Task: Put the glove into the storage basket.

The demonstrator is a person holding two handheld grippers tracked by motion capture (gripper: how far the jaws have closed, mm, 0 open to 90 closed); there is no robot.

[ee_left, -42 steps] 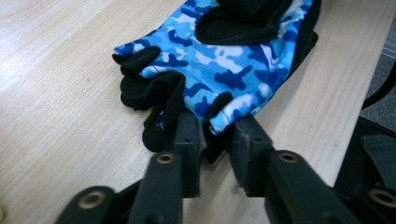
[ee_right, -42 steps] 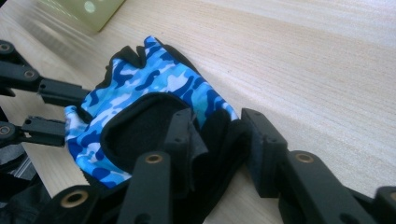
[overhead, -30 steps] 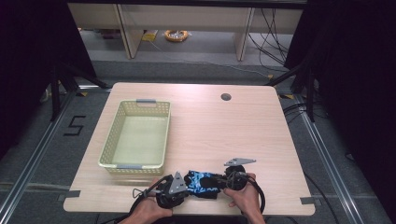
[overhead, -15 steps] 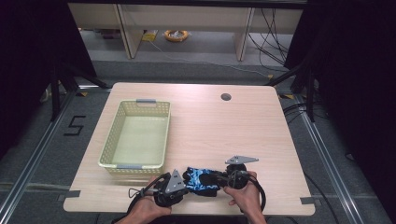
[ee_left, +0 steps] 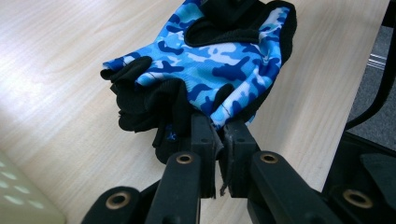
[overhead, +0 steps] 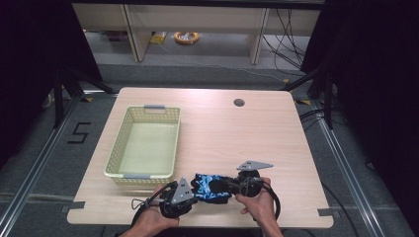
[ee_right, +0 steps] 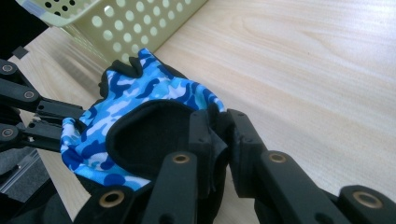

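A blue camouflage fingerless glove (overhead: 210, 187) with black trim lies near the table's front edge, stretched between both grippers. In the left gripper view the glove (ee_left: 210, 65) has its edge pinched by my left gripper (ee_left: 218, 135), whose jaws are shut on the fabric. My right gripper (ee_right: 219, 130) is shut on the other end, at the black cuff of the glove (ee_right: 140, 112). From above, the left gripper (overhead: 190, 193) sits at the glove's left and the right gripper (overhead: 232, 186) at its right, each held in a hand.
A pale yellow perforated basket (overhead: 146, 142) stands on the left half of the wooden table (overhead: 237, 133), just behind the left gripper. A round cable hole (overhead: 239, 102) is at the back. The table's front edge runs close under the hands.
Both grippers and the glove have shifted very slightly; the grip on the glove is unchanged.
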